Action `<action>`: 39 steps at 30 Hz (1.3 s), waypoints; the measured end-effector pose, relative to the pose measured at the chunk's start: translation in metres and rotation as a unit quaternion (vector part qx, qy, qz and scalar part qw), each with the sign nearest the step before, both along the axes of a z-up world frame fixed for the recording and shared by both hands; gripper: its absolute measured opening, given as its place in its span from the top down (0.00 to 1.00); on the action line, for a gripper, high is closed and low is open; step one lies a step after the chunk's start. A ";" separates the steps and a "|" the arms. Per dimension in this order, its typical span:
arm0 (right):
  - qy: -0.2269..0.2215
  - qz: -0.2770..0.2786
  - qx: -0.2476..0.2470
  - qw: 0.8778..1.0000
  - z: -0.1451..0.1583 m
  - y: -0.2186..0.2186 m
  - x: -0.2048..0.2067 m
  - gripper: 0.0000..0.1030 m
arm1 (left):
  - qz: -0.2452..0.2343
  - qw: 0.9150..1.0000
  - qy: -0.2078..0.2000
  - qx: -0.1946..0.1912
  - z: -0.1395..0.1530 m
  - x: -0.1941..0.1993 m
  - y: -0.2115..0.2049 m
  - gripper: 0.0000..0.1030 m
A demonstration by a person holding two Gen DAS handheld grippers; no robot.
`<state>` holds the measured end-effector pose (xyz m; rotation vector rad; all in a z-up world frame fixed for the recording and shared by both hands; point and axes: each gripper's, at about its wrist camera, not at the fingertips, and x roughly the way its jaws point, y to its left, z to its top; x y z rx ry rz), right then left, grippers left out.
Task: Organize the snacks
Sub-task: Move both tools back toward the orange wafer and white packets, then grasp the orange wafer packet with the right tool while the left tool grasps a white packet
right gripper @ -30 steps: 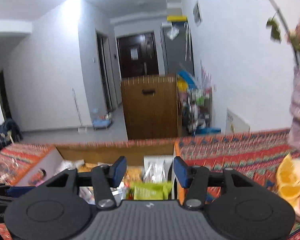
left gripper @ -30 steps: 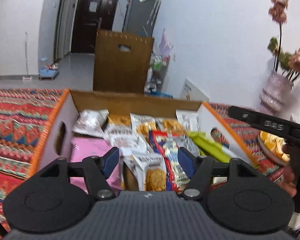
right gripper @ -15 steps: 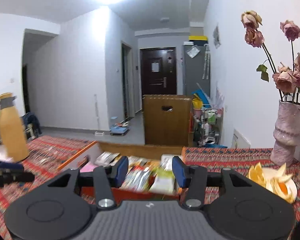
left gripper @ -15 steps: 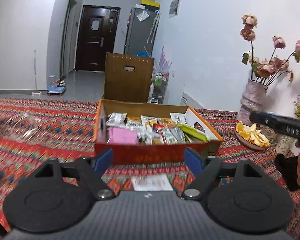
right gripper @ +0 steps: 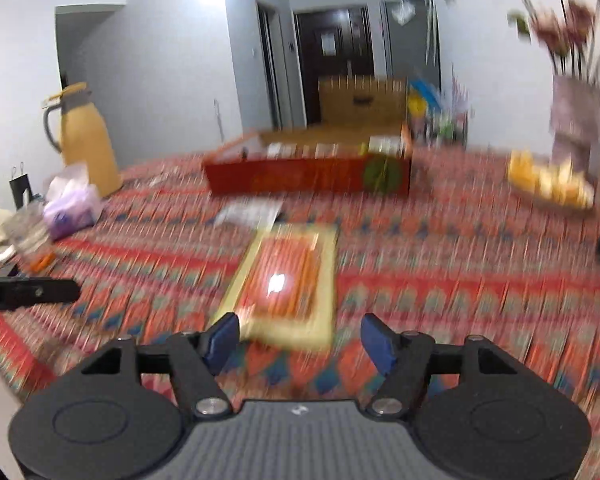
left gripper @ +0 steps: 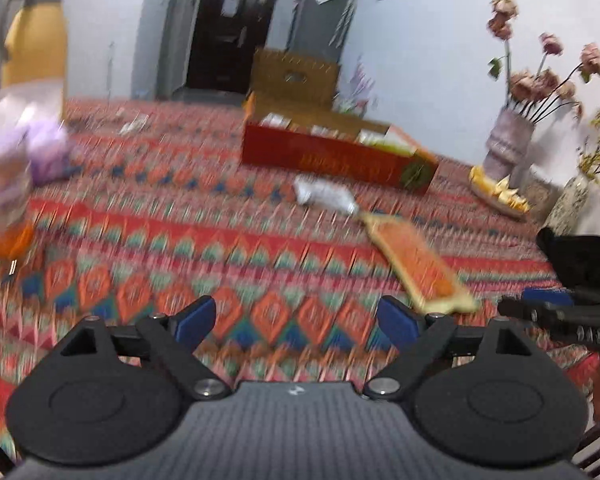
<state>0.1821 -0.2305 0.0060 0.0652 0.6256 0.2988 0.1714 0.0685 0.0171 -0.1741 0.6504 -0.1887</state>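
Note:
A red cardboard box (left gripper: 336,158) (right gripper: 300,174) holding several snack packets stands far back on the patterned tablecloth. In front of it lie a white snack packet (left gripper: 326,198) (right gripper: 250,212) and a flat orange-and-yellow snack pack (left gripper: 418,266) (right gripper: 288,280). My left gripper (left gripper: 296,322) is open and empty, low over the cloth, with the orange pack ahead to its right. My right gripper (right gripper: 300,338) is open and empty, just short of the orange pack's near edge. Both views are motion-blurred.
A yellow thermos jug (right gripper: 86,140) (left gripper: 34,36) and a purple tissue pack (right gripper: 70,208) stand at the left. A vase of dried flowers (left gripper: 508,148) and a plate of orange peel (right gripper: 550,184) (left gripper: 500,196) are at the right. The patterned tablecloth (left gripper: 180,240) spans between.
Both grippers have pulled back from the box toward the near side of the table. The box now looks far off and the two loose packs have come into view.

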 end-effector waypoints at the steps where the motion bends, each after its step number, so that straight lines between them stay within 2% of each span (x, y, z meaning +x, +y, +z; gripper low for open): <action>1: 0.010 0.000 0.001 1.000 -0.007 0.002 -0.008 0.35 | 0.001 1.000 0.006 -0.003 -0.004 -0.005 0.002 0.13; 4: 0.025 0.004 -0.005 1.000 -0.017 0.007 -0.028 0.34 | 0.001 1.000 0.013 -0.005 -0.009 -0.016 0.005 0.13; 7: 0.021 0.007 -0.007 1.000 -0.017 0.012 -0.040 0.25 | -0.001 1.000 0.014 -0.002 -0.009 -0.023 0.004 0.13; 13: 0.015 0.006 -0.017 1.000 -0.014 0.022 -0.031 0.19 | -0.002 1.000 0.013 -0.001 -0.010 -0.023 0.000 0.12; 17: 0.011 0.015 -0.028 0.999 -0.012 0.033 0.003 0.19 | -0.001 1.000 0.018 0.000 -0.013 -0.016 -0.001 0.12; 21: 0.004 0.016 -0.040 0.999 -0.013 0.046 0.056 0.17 | 0.006 1.000 0.018 0.001 -0.014 -0.008 0.003 0.12; 26: 0.023 0.012 -0.035 0.999 -0.018 0.058 0.118 0.17 | 0.026 0.999 0.021 0.007 -0.014 0.004 0.009 0.12; 29: 0.024 0.012 -0.057 0.998 -0.022 0.066 0.136 0.17 | 0.036 0.999 0.026 0.010 -0.013 0.014 0.012 0.12; 31: 0.016 0.022 -0.071 0.997 -0.024 0.070 0.136 0.28 | 0.036 0.999 0.027 0.015 -0.013 0.023 0.010 0.12; 33: 0.001 0.026 -0.092 0.995 -0.025 0.071 0.130 0.52 | 0.029 0.999 0.026 0.022 -0.011 0.036 0.004 0.11; 35: -0.001 0.035 -0.097 0.995 -0.022 0.067 0.124 0.59 | 0.017 0.999 0.017 0.030 -0.008 0.053 -0.006 0.11; 38: 0.005 0.046 -0.090 0.995 -0.018 0.051 0.122 0.65 | 0.000 0.999 0.013 0.038 -0.003 0.087 -0.023 0.11; 39: 0.004 0.044 -0.089 0.995 -0.017 0.044 0.120 0.67 | -0.002 0.999 0.011 0.038 -0.002 0.098 -0.029 0.06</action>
